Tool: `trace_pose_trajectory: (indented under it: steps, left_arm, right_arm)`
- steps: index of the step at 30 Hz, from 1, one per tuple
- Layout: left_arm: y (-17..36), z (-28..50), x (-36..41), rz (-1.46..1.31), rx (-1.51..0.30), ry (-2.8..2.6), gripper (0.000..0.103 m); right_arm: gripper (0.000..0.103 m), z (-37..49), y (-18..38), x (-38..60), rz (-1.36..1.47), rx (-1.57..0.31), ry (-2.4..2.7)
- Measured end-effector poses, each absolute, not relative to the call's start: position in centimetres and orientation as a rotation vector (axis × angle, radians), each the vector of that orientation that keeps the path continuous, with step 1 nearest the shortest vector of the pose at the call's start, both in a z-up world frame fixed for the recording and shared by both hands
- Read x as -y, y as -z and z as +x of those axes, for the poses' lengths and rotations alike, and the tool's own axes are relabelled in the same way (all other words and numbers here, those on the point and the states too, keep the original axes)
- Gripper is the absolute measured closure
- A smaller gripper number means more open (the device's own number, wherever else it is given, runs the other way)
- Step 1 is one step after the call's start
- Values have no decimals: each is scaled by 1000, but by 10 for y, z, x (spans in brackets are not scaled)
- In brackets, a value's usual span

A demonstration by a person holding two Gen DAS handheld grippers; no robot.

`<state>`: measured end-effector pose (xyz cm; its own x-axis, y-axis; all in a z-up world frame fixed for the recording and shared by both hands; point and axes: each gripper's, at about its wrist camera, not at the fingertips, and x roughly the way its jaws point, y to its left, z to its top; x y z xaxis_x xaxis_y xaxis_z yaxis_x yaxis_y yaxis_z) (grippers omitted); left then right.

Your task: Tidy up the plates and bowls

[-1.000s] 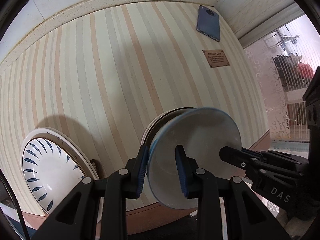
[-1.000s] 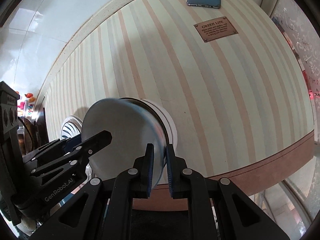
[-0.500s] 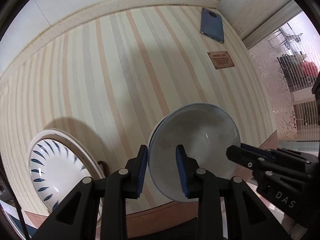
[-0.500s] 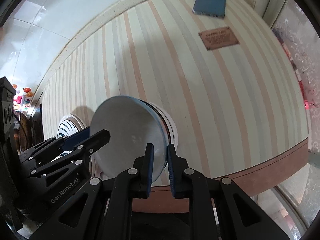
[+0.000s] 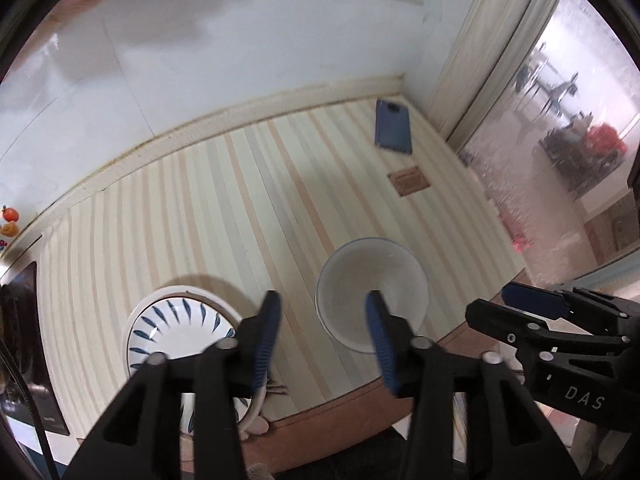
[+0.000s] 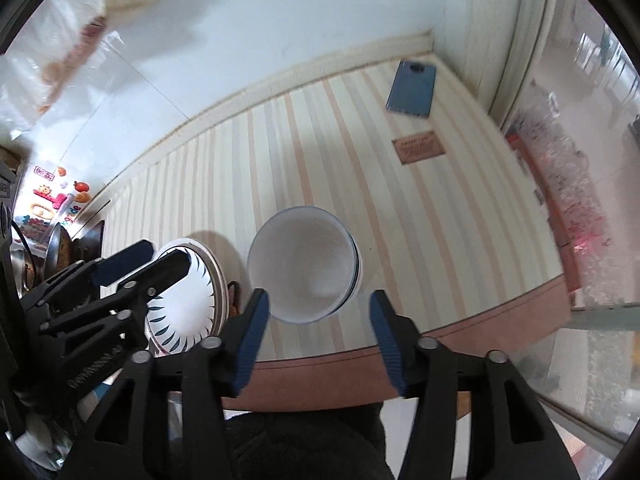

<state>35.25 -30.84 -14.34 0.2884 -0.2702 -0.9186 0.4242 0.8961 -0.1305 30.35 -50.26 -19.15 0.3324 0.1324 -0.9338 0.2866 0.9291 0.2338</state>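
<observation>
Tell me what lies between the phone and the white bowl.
A small brown label on the striped cloth, between the phone and the white bowl; otherwise bare cloth. The right wrist view shows it best.

Bright daylight from the right; motion blur throughout, strong fisheye bending at edges.

Two wrist cameras, looking down along open fingers at one table.

Both face the striped table (image 5: 208, 216) and white wall from above; both show the pale nested bowls (image 6: 304, 268), the blue-leaf patterned plate (image 5: 180, 328) and the blue phone (image 6: 412, 88).
</observation>
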Motion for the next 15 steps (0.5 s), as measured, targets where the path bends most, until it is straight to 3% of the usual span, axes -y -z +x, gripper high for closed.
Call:
trace_pose_trajectory:
  steps: [1,3,9,12,15]
  left_arm:
    - [138,350,305,140,-1190,470,39]
    - [127,343,296,120,-1178,490,27]
    - [94,323,274,106,-1113,523,19]
    - [81,316,266,90,-1093,550,5]
    - [70,310,259,69,-1075,563,5]
  right_arm:
    - [34,299,184,500,381,-1222,112]
    - [23,288,167,495,354,-1188,138]
    - [14,259,129,480,332,-1137,166]
    - [13,245,112,474,325,-1099,174]
    - [12,234,97,469,327,-1065,178]
